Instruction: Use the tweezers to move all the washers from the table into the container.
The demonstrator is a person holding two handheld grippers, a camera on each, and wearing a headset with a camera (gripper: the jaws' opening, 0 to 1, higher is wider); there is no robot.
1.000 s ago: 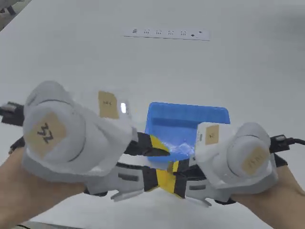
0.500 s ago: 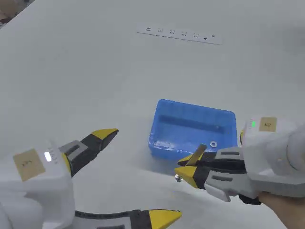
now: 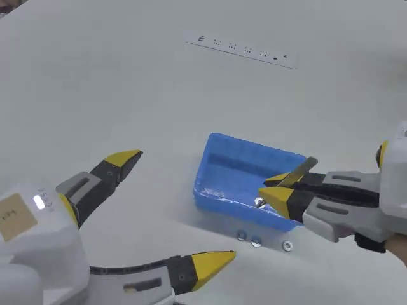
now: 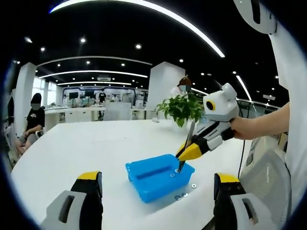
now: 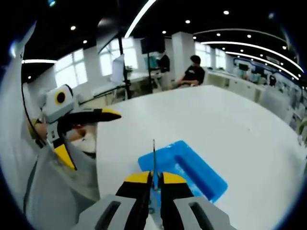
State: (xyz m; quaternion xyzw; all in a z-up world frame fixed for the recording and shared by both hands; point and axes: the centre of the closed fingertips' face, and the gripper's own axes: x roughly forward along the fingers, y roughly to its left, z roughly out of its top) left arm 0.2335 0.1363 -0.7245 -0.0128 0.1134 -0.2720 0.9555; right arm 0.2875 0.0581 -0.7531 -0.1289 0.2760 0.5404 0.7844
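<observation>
The right gripper (image 3: 276, 189) is clenched on the tweezers (image 3: 297, 171). Their long axis runs out ahead of its jaws, with the tip down just inside the near wall of the container (image 3: 219, 171). Something shiny sits at that tip; I cannot tell whether it is a pinched washer or one lying in the box. Three washers (image 3: 255, 242) lie on the table (image 3: 127, 82) in a short row, just below the right jaws and just outside that near wall. They are small, flat, silvery rings. The left gripper (image 3: 175, 208) hangs released, jaws wide, well off to the side of them. The right is clearly nearer, so I judge the next pick needs the tip brought over the wall and lowered.
</observation>
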